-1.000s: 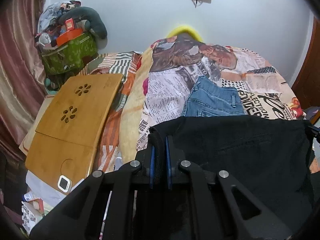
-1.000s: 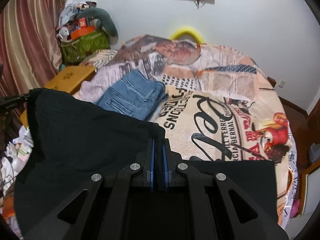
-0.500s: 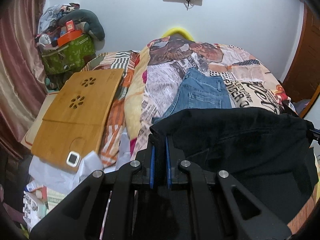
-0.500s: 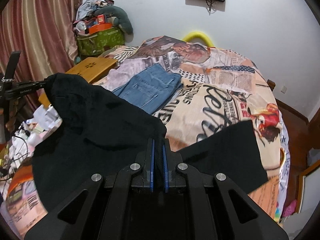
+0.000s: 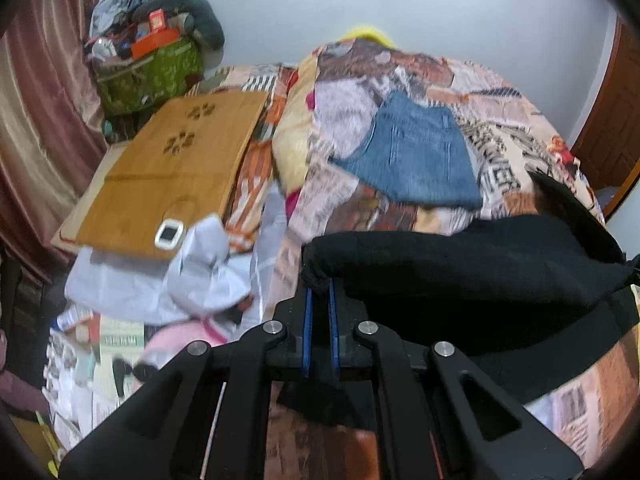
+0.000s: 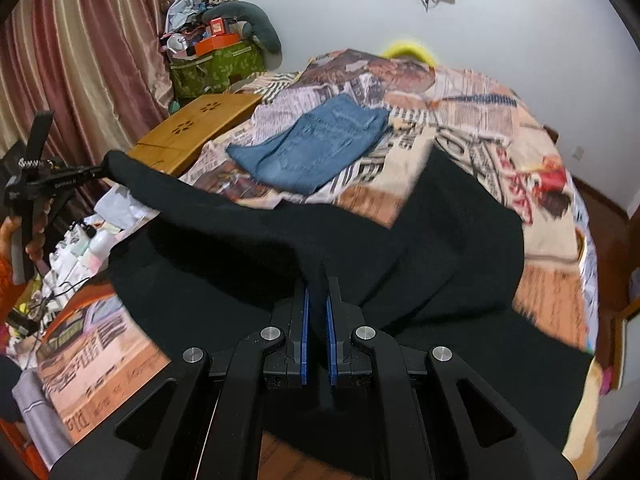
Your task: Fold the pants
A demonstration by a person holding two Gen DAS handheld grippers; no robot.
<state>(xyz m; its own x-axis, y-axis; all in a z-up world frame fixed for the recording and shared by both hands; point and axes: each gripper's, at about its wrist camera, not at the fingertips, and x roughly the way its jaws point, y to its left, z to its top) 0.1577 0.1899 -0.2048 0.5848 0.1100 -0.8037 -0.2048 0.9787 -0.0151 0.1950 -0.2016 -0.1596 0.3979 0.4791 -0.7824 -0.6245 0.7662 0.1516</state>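
The black fabric pants (image 6: 400, 240) hang stretched between the two grippers above the near part of the bed covered by a newspaper-print bedspread (image 6: 500, 128); their lower cloth drapes onto the bedspread at 5 o'clock in the right wrist view. The left gripper (image 5: 320, 292) is clenched on one corner of the pants, black cloth bunched between its blue pads (image 5: 307, 320). The right gripper (image 6: 316, 292) is likewise clamped on another corner, cloth pinched between its pads. In the right wrist view the left gripper appears at 9 o'clock, held by a hand (image 6: 34, 236). A folded pair of blue denim jeans (image 5: 416, 156) lies flat on the bedspread at 12 o'clock, apart from the pants. A flat wooden lap board (image 5: 172, 164) rests beside the bed at 10 o'clock. A green patterned bag (image 5: 148, 76) stands against the white wall (image 5: 480, 20).
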